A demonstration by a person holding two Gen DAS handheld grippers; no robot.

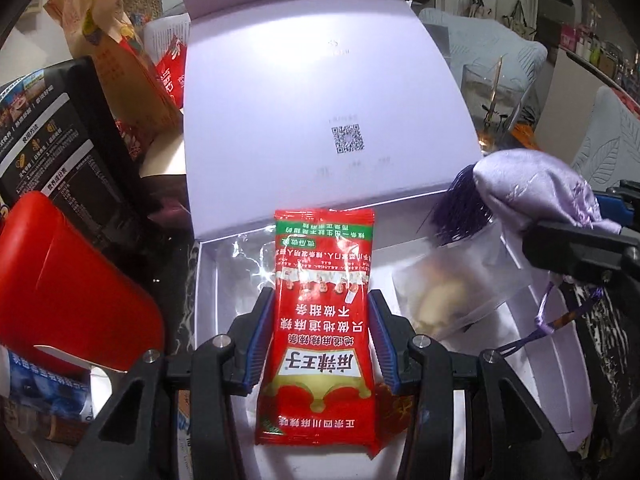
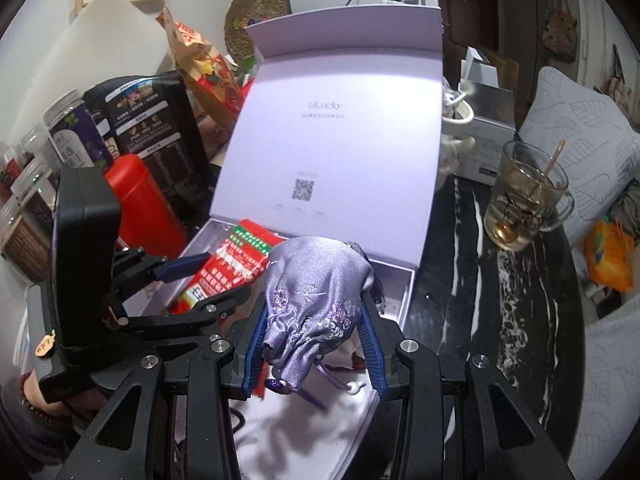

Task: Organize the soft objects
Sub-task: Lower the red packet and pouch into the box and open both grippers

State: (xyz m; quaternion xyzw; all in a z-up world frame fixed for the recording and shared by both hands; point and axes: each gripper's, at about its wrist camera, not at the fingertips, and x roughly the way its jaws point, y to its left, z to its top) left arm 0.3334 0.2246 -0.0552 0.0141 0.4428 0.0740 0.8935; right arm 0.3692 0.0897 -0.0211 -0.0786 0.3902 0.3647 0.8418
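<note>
The left gripper (image 1: 320, 312) has its blue-padded fingers (image 1: 258, 344) clamped on the two long edges of a red snack packet (image 1: 320, 320), which stands lengthwise between them and reaches out over the open white box (image 1: 208, 280). From the right wrist view the same packet (image 2: 224, 272) shows tilted down toward the inside of the box (image 2: 408, 300), gripped by the left gripper (image 2: 200, 284) that comes in from the left.

The right gripper (image 2: 316, 320) has its fingers (image 2: 256, 352) pressed against both sides of a lilac satin pouch (image 2: 316, 288) with embroidered flowers; the gathered neck and cords hang toward the camera. In the left wrist view that pouch (image 1: 536, 188) hangs at the right edge of the box, with a dark purple tassel (image 1: 464, 212) beside it, just above a clear plastic bag (image 1: 452, 280) that lies inside the box.

The lilac lid (image 1: 320, 80) stands open behind both items, a QR code (image 1: 347, 139) printed on its inner face. The box sits on a dark marbled table (image 2: 500, 280). To its left stand a red canister (image 1: 60, 280), a black package (image 1: 68, 140) and a tan paper bag (image 1: 120, 52); to its right is a glass mug (image 2: 524, 200) holding liquid and a stick.
</note>
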